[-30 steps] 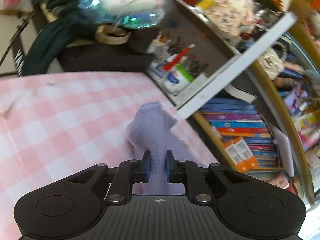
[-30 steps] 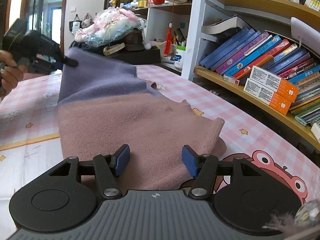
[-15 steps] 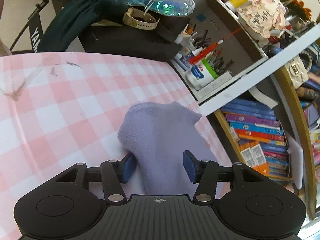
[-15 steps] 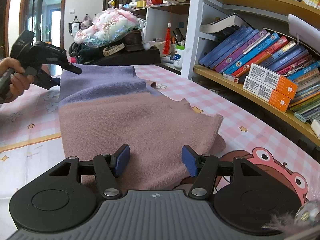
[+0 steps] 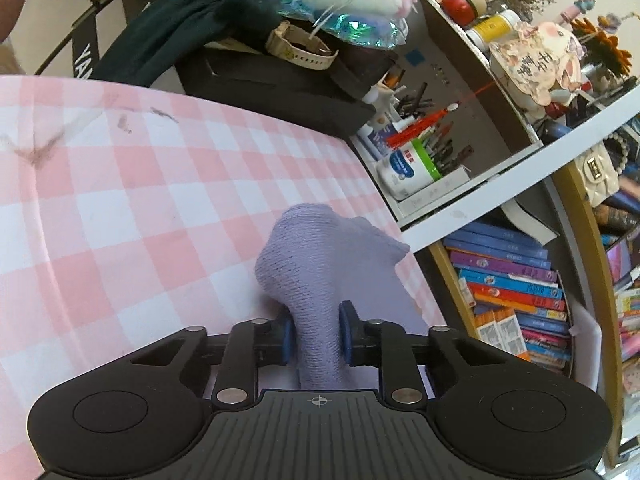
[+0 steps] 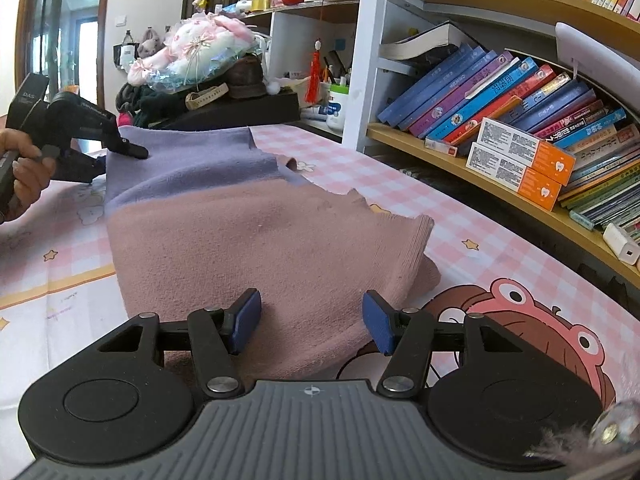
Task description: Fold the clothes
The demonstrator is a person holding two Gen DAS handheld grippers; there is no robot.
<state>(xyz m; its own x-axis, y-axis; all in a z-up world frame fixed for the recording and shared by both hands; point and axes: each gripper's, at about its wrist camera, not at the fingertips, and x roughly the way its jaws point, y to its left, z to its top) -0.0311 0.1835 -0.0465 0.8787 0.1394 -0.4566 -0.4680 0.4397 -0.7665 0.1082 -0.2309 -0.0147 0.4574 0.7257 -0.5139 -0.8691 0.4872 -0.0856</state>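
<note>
Left wrist view: the left gripper (image 5: 314, 338), jaws closed on a bunched ridge of the knitted lilac-and-dusty-pink garment (image 5: 320, 272), sits at lower centre, over the pink-and-white checked tablecloth (image 5: 120, 208). Across the top of the frame, at the table's far edge, a dark green cloth bundle (image 5: 188, 28) and a beige wristwatch (image 5: 298, 44) rest on a black case (image 5: 272, 88). At right, a white tub of pens (image 5: 416, 160) stands in a shelf compartment, with a row of coloured book spines (image 5: 516, 288) below.

Right wrist view: the right gripper (image 6: 310, 322), at lower centre, has its jaws wide open; the blue pads (image 6: 246, 318) rest on the garment's pink part (image 6: 260, 252) without pinching it. The garment lies spread on the table, lilac part (image 6: 188, 160) farther away. At upper left, a hand (image 6: 24, 172) holds the left gripper (image 6: 132, 150) at the lilac edge. Slanting books (image 6: 500, 96) and two orange-and-white boxes (image 6: 520, 160) fill the wooden shelf at right; a cartoon frog print (image 6: 520, 320) shows on the cloth at lower right.
</note>
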